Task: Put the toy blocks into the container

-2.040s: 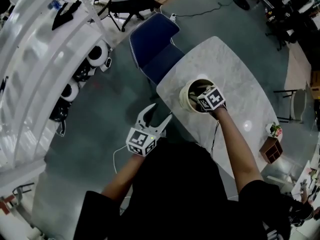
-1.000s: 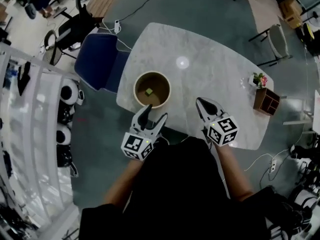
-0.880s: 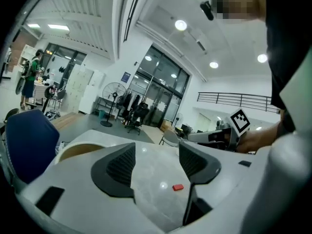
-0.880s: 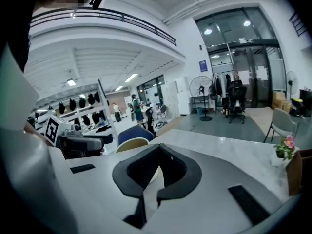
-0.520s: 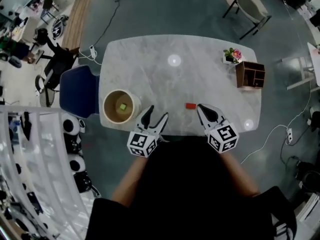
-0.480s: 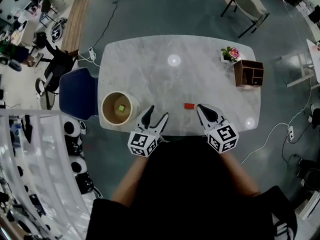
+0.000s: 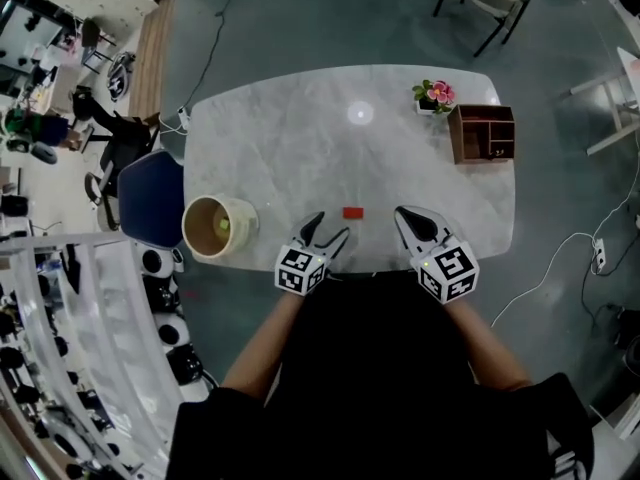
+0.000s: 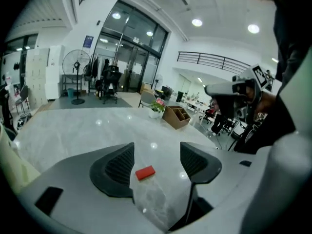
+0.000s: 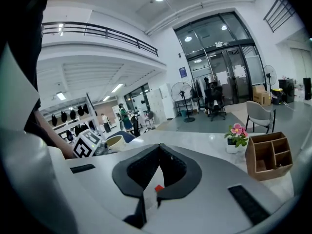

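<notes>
**Item: red toy block** (image 7: 353,212). Small and flat, it lies on the marble table (image 7: 300,138) near its front edge. It is not gripped.

**Item: left tongs** (image 7: 330,230). Jaws stand wide apart and hold nothing. The block sits on the table just beyond them, at 1 o'clock, nearer the left pad and off the centre line.

**Item: right tongs** (image 7: 405,218). Jaws are together and empty. The block is at 9 o'clock of their tip, a little apart.

**Item: container** (image 7: 187,230). A round cream tub at the table's left front corner, at 9 o'clock of the left tongs. A small green piece shows inside.

**Hazards, as judged:**
- The block is low and the marble is glossy. A closing pad that meets it off-centre may skate it away or pinch one corner, so that it twists out.
- A weak grip risks a drop on the carry to 9 o'clock.
- The tub stands close to the edge, so a bump from the tongs could push it off.
</notes>
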`<move>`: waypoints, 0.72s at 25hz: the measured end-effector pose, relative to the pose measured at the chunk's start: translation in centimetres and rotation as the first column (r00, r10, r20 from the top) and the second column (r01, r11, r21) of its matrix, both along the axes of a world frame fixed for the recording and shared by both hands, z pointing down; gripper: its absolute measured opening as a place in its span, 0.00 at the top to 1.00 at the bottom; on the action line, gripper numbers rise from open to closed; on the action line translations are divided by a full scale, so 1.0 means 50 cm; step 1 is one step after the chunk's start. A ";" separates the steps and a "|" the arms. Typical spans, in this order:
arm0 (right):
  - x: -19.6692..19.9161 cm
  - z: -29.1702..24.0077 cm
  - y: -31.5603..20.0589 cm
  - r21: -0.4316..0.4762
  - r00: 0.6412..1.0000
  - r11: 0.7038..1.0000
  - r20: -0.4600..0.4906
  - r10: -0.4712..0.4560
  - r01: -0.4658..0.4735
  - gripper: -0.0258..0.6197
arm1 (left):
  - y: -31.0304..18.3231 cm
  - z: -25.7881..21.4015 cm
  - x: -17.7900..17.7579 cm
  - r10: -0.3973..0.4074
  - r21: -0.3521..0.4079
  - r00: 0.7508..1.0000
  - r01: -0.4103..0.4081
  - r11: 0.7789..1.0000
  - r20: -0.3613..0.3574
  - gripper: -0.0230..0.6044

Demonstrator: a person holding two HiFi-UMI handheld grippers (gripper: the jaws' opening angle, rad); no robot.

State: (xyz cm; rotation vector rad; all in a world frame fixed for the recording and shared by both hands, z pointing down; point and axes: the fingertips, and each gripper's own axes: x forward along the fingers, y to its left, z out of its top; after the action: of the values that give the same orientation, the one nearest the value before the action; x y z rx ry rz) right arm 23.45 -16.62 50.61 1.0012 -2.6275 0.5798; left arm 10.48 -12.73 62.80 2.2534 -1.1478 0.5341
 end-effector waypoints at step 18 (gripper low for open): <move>0.184 0.084 0.020 -0.090 0.999 0.996 0.016 0.031 -0.030 0.96 | 0.016 0.303 0.106 0.549 -0.349 0.725 -0.431 0.832 0.416 0.53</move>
State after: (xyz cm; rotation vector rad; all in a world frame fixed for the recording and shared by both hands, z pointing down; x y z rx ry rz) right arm 32.65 -15.62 54.81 1.0149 -2.5799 0.7097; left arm 15.80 -11.94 77.93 2.2620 -0.6169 1.4701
